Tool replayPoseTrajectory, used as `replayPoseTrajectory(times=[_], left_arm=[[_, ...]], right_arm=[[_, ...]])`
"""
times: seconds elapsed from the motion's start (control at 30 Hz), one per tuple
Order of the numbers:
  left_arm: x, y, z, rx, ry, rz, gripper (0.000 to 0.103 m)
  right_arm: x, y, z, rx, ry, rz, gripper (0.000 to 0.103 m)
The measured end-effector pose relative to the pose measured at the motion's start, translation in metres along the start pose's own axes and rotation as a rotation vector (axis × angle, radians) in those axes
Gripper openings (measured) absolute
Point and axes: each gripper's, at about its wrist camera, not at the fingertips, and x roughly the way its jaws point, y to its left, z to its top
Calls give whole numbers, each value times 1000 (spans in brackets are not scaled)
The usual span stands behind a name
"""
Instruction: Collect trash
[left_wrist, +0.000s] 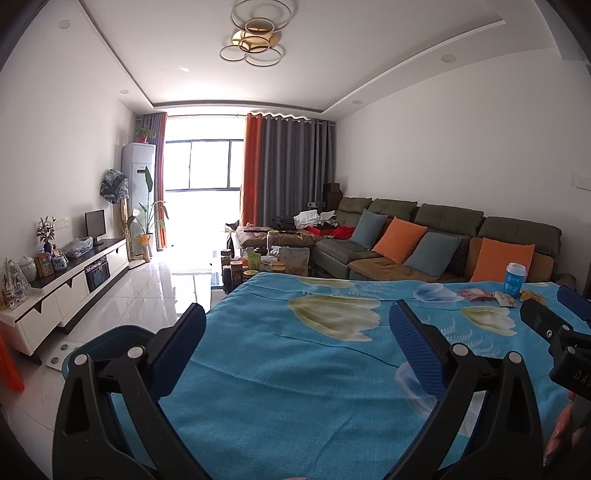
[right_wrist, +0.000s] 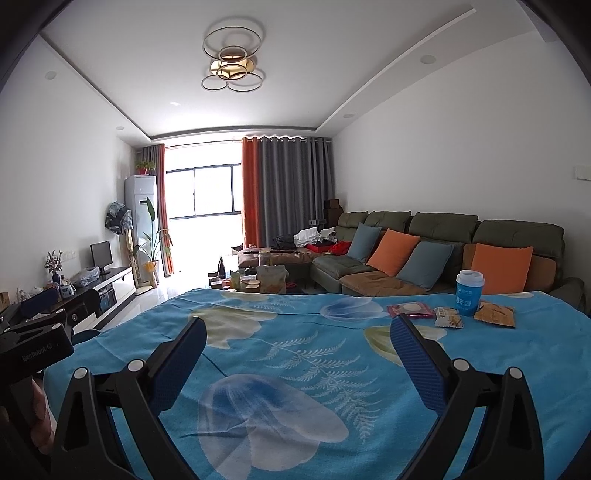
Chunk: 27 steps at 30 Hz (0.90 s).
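Note:
On the far right of the blue flowered tablecloth (right_wrist: 295, 339) lie a red-and-white wrapper (right_wrist: 410, 310), a small snack wrapper (right_wrist: 447, 317) and an orange snack bag (right_wrist: 495, 314), around an upright blue paper cup (right_wrist: 468, 293). The same things show in the left wrist view: cup (left_wrist: 515, 280), red wrapper (left_wrist: 474, 294), small wrapper (left_wrist: 504, 299), orange bag (left_wrist: 532, 295). My right gripper (right_wrist: 295, 339) is open and empty, held above the cloth short of the trash. My left gripper (left_wrist: 297, 328) is open and empty over the cloth's left part. A blue plastic bin (left_wrist: 110, 339) sits below the table's left edge.
A green sofa (right_wrist: 443, 258) with orange and blue cushions stands behind the table on the right. A coffee table (left_wrist: 255, 266) crowded with jars and bags lies beyond the far edge. A TV cabinet (left_wrist: 74, 284) runs along the left wall over white tile floor.

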Motion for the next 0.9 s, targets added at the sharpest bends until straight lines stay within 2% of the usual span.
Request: replayPoseTrajectory(times=[0.9], left_arm=[[-2,2,2,-6,-1,3,97]], right_arm=[[-1,0,2,8,-6,1,96]])
